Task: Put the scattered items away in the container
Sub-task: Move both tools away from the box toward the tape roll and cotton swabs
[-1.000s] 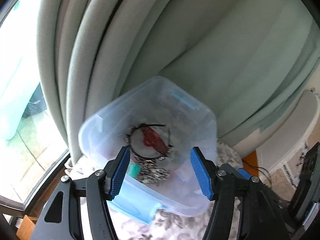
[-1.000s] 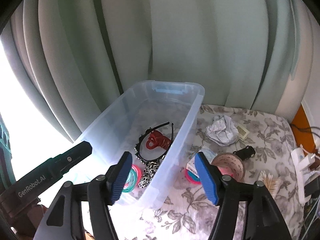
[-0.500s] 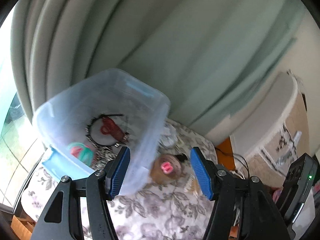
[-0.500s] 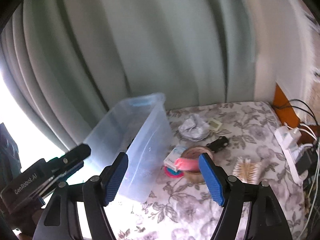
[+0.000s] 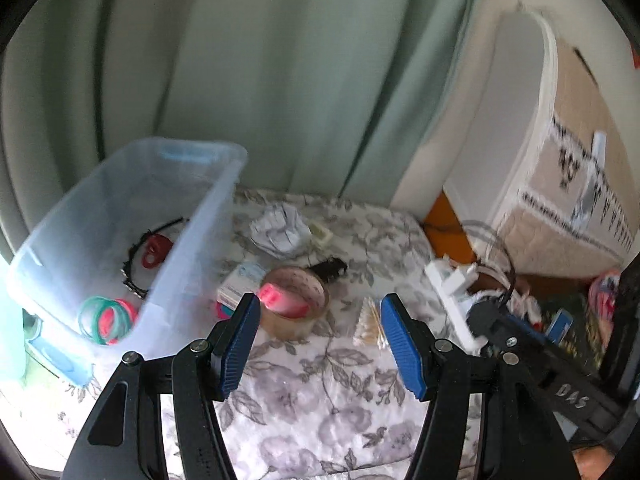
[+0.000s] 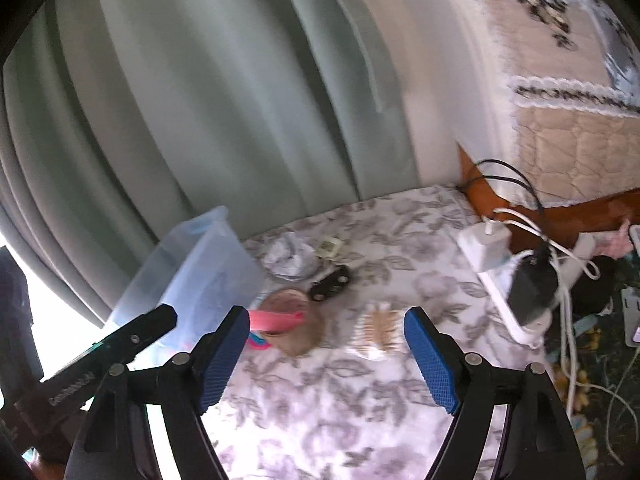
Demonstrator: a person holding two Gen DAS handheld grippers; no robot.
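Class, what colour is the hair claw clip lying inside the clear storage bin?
Red. The claw clip shows best in the left wrist view, inside the bin.

I'm working in a home, a bedroom by the look of it. Pale green curtains (image 5: 248,64) hang in long folds behind a floral-print cloth (image 5: 312,408), with daylight coming through at the cloth's left edge. Past its right edge stands a quilted mattress (image 6: 560,128) with lace trim, tipped on its side. A white power strip (image 6: 500,264) with chargers and tangled cables lies near that edge, on the household clutter there.
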